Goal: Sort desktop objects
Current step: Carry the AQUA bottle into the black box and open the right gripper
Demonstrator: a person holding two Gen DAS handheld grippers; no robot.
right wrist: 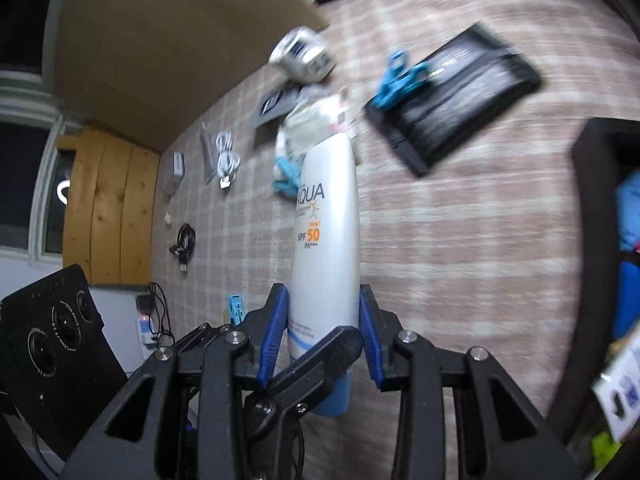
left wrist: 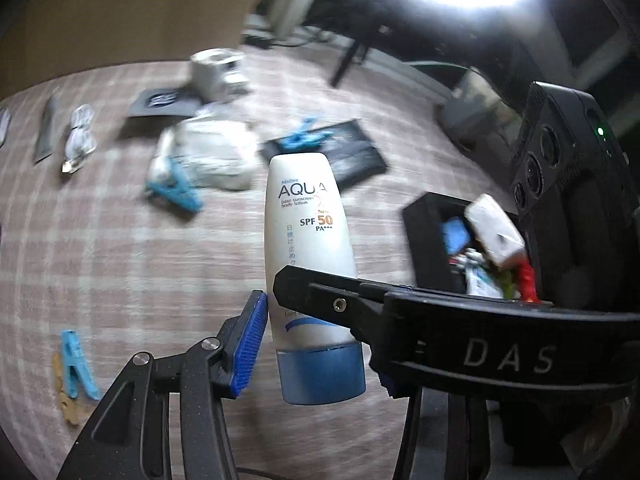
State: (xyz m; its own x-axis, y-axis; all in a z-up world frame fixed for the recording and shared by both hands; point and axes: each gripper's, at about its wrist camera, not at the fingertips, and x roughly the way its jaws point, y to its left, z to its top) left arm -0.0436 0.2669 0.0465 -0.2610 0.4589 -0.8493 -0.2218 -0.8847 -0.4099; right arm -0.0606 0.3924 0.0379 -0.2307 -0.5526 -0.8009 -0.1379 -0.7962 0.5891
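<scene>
A white sunscreen bottle (left wrist: 308,240) with a blue cap (left wrist: 322,374) hangs cap-down above the checked tablecloth, and both grippers hold its lower part. In the left wrist view my left gripper (left wrist: 320,332) presses one blue pad (left wrist: 250,344) on the bottle's left side. Its other finger is hidden behind the right gripper's black finger (left wrist: 320,292). In the right wrist view my right gripper (right wrist: 324,312) has both blue pads (right wrist: 274,328) against the bottle (right wrist: 328,220), and the left gripper's finger (right wrist: 316,360) crosses in front.
A black box (left wrist: 424,236) holding sorted items stands at the right. On the cloth lie blue clothespins (left wrist: 176,192), a white packet (left wrist: 208,152), a flat black tray (right wrist: 460,108), a white cable (right wrist: 228,156), a black cable (right wrist: 184,244) and a small white box (left wrist: 216,68).
</scene>
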